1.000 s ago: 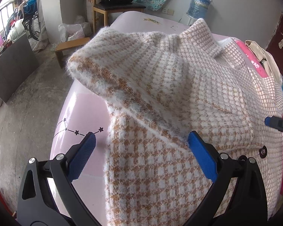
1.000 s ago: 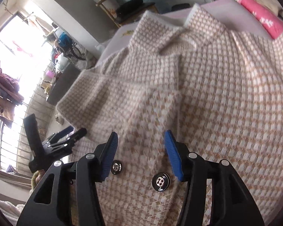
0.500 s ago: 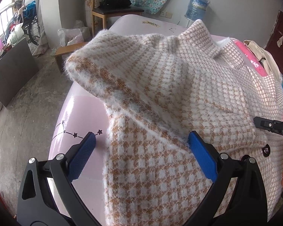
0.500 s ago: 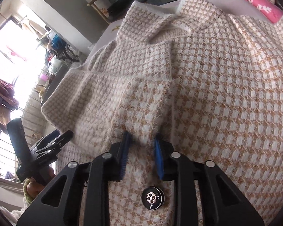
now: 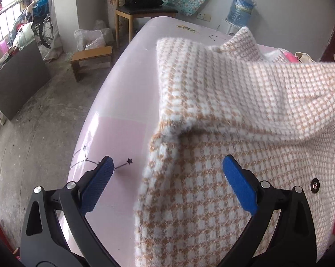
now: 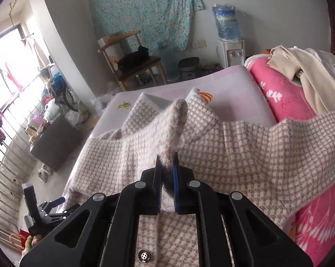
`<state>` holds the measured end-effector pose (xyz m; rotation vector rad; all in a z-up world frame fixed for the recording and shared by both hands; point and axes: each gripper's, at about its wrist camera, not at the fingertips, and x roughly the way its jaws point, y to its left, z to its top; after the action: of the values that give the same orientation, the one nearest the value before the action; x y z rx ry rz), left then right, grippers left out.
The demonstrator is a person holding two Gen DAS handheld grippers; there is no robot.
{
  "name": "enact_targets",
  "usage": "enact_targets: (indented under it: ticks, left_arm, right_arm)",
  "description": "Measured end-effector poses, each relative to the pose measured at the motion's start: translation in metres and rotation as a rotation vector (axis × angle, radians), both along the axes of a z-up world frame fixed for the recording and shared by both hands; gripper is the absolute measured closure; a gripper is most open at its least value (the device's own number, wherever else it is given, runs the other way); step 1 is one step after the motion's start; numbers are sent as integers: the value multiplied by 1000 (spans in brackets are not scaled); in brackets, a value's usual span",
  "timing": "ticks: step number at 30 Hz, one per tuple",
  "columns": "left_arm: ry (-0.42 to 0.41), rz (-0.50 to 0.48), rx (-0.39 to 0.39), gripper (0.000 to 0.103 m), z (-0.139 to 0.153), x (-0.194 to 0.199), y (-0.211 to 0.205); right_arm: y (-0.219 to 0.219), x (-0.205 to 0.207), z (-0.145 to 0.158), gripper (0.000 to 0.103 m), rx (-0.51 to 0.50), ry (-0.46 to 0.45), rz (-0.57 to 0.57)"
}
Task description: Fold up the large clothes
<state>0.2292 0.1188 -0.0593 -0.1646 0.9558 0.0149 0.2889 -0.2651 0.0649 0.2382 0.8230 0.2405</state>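
Your right gripper [image 6: 166, 166] is clenched on a fuzzy fold of the checked cardigan [image 6: 245, 155], lifting it above the pink bed [image 5: 123, 102]. Your left gripper [image 5: 167, 184] is spread wide, straddling the cardigan's near edge, gripping nothing.

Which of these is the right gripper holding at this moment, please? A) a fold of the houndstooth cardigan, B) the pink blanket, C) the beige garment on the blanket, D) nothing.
A: the right gripper has its blue pads pinched shut on a raised fold of the houndstooth cardigan.
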Motion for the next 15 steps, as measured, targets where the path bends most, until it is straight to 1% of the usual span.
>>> enact_targets:
  ticks: [3, 5, 8, 10, 11, 13, 15]
  left_arm:
    - [10, 34, 11, 8, -1, 9, 4]
    - [24, 63, 16, 8, -3, 12, 9]
    - [32, 118, 42, 8, -5, 13, 19]
    - [39, 166, 22, 8, -7, 11, 33]
    - [44, 186, -1, 8, -8, 10, 41]
    - [43, 195, -43, 8, -10, 6, 54]
    - [35, 195, -53, 8, -10, 4, 55]
  right_arm:
    - [-2, 9, -7, 95, -10, 4, -10]
    - [-6, 14, -20, 95, -16, 30, -26]
    - [-16, 24, -49, 95, -17, 93, -45]
    - [-23, 29, -70, 95, -44, 135, -71]
    - [-27, 33, -79, 95, -61, 158, -81]
    - [-34, 38, -95, 94, -65, 196, -94]
    - [-37, 40, -100, 93, -78, 205, -102]
